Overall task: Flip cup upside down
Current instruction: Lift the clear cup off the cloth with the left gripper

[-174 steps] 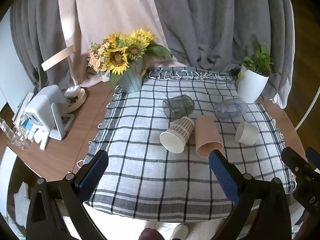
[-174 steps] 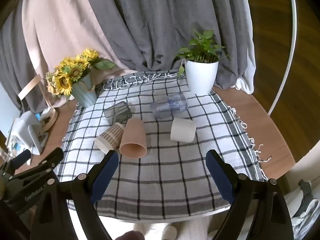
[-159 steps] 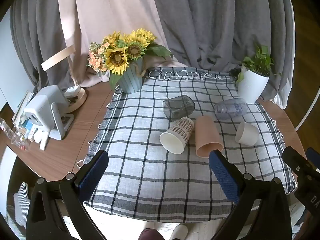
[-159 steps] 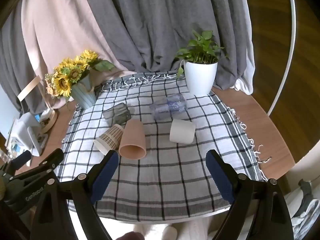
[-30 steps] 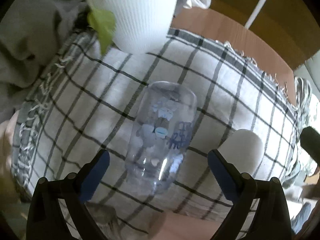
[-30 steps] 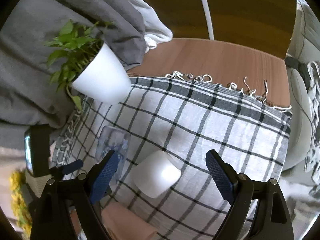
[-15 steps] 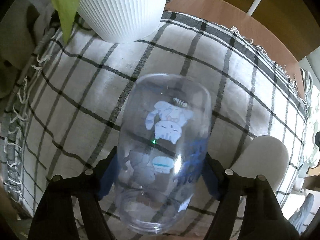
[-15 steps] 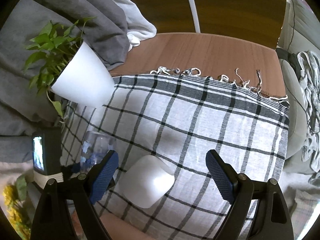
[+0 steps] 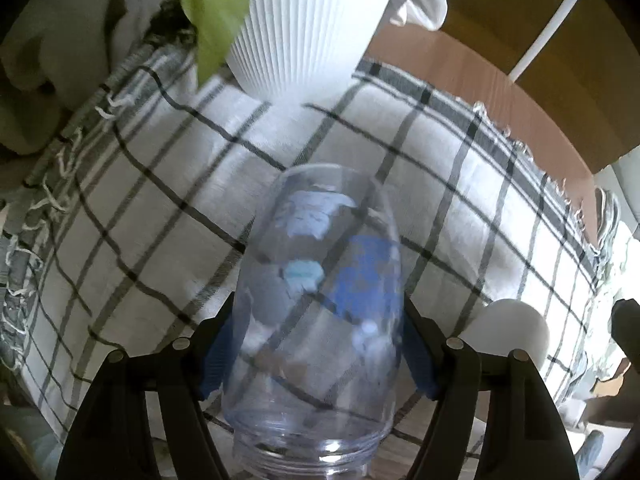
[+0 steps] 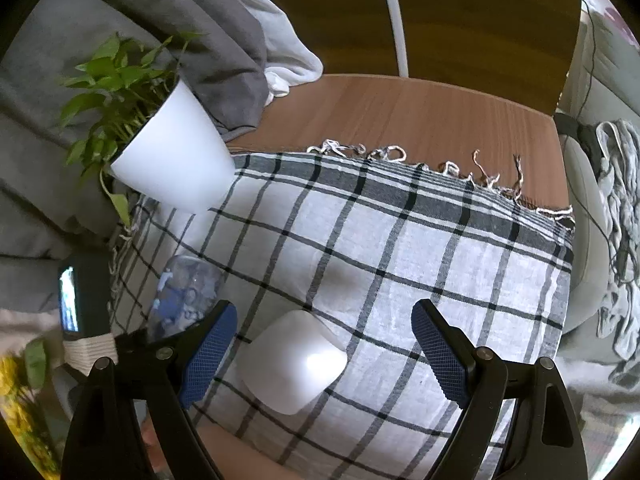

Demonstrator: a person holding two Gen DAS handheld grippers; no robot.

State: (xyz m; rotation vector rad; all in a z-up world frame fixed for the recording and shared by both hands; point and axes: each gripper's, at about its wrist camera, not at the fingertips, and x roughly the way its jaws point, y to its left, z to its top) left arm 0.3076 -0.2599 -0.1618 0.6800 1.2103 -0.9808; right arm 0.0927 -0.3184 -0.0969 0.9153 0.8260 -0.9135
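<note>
A clear glass cup (image 9: 320, 312) with blue cat prints lies between the blue pads of my left gripper (image 9: 318, 348), which is shut on its sides; its open rim is towards the camera. The cup seems lifted a little off the checked cloth (image 9: 140, 240). It also shows in the right wrist view (image 10: 182, 298), with the left gripper's body beside it. My right gripper (image 10: 324, 354) is open and empty, hovering over a white cup (image 10: 294, 366) that lies on its side on the cloth.
A white ribbed plant pot (image 9: 308, 28) stands just beyond the clear cup; it also shows in the right wrist view (image 10: 176, 160) with green leaves. The cloth's fringed edge (image 10: 440, 168) and bare wooden table (image 10: 420, 116) lie beyond. A pink cup's edge (image 10: 248, 460) shows at the bottom.
My left gripper moved in over the clear cup and closed on its sides; the cup now looks tilted and lifted. My right gripper moved down closer to the white cup, still open.
</note>
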